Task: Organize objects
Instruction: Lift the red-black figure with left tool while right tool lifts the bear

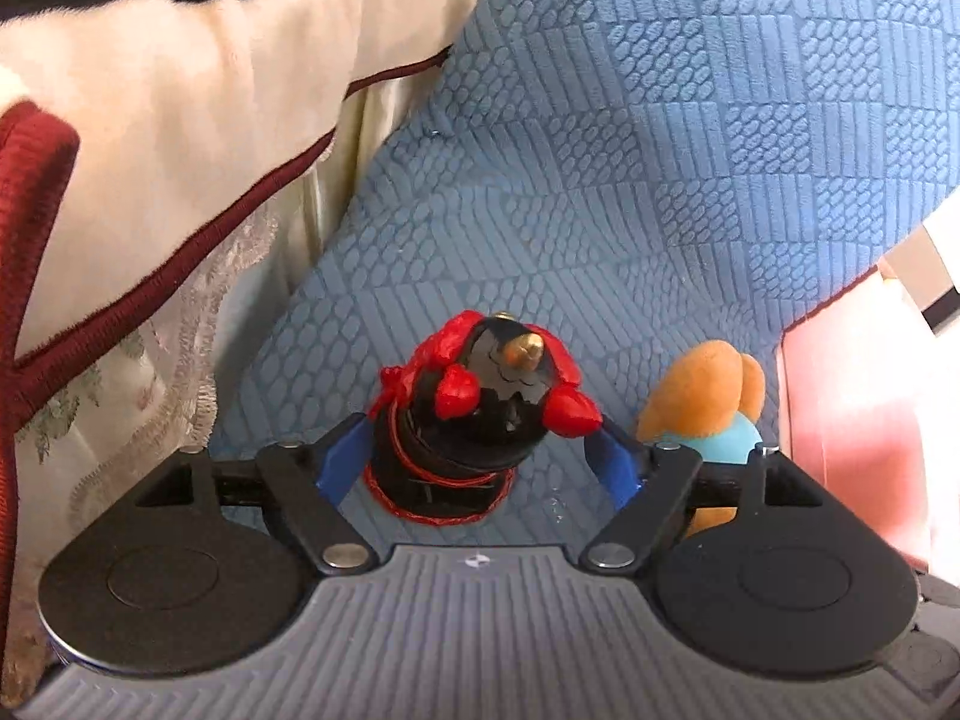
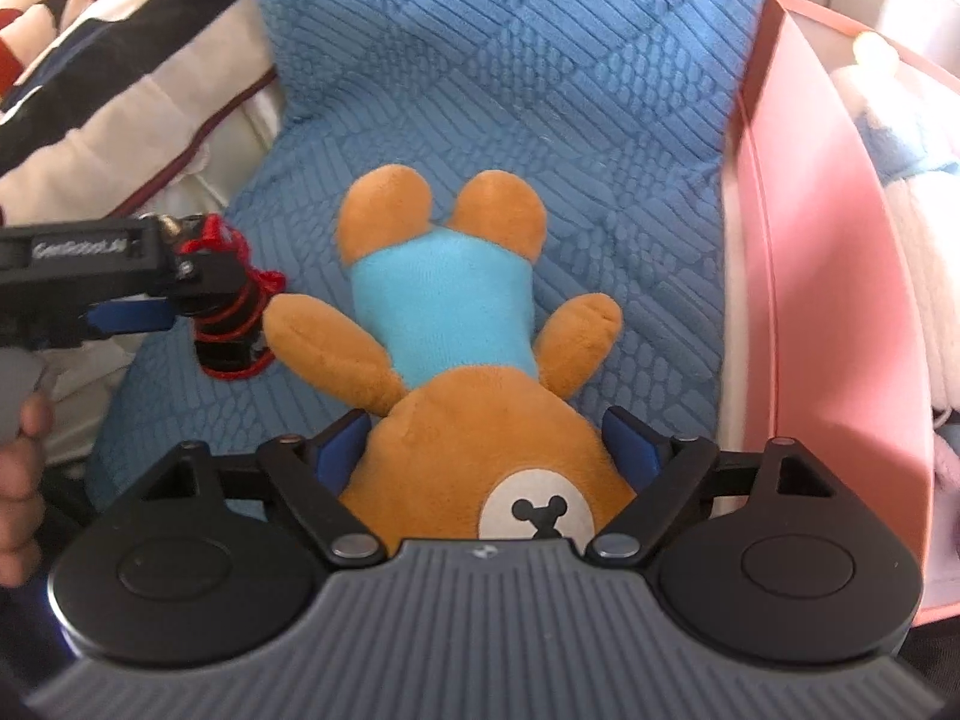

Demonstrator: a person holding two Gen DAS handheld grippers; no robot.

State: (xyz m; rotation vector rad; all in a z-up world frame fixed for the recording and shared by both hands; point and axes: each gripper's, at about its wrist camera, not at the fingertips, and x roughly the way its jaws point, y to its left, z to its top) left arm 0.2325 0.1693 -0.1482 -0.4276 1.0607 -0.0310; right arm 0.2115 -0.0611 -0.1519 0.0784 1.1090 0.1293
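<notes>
In the left wrist view, the left gripper (image 1: 480,468) is seen spread wide, its blue fingers (image 1: 339,468) standing on either side of a black figurine with red trim (image 1: 480,414). A gap is visible between the right finger and the figurine; on the left side, contact cannot be judged. The figurine stands upright on a blue textured cushion (image 1: 600,150). Just beside it, toward the cushion's right edge, part of an orange plush bear (image 1: 714,384) in a light blue shirt is seen behind the right finger. A cream pillow with dark red piping (image 1: 168,138) is shown along the cushion's left edge, with a lace-edged cloth (image 1: 150,372) below it. A pink surface (image 1: 852,390) is shown at the cushion's right edge.

In the right wrist view, the right gripper (image 2: 489,450) is seen spread as well, with the head of the plush bear (image 2: 456,324) between its blue fingers (image 2: 630,444); whether the pads press on the plush cannot be told. The bear lies face up on the cushion (image 2: 510,60), feet pointing away. Only here is the bear shown whole, with its white muzzle. The left gripper (image 2: 180,294) is seen from the side at the cushion's left edge, around the figurine (image 2: 234,330), and a person's hand (image 2: 21,468) is shown behind it. The pink surface is revealed as a pink box (image 2: 828,300) with soft items inside.
</notes>
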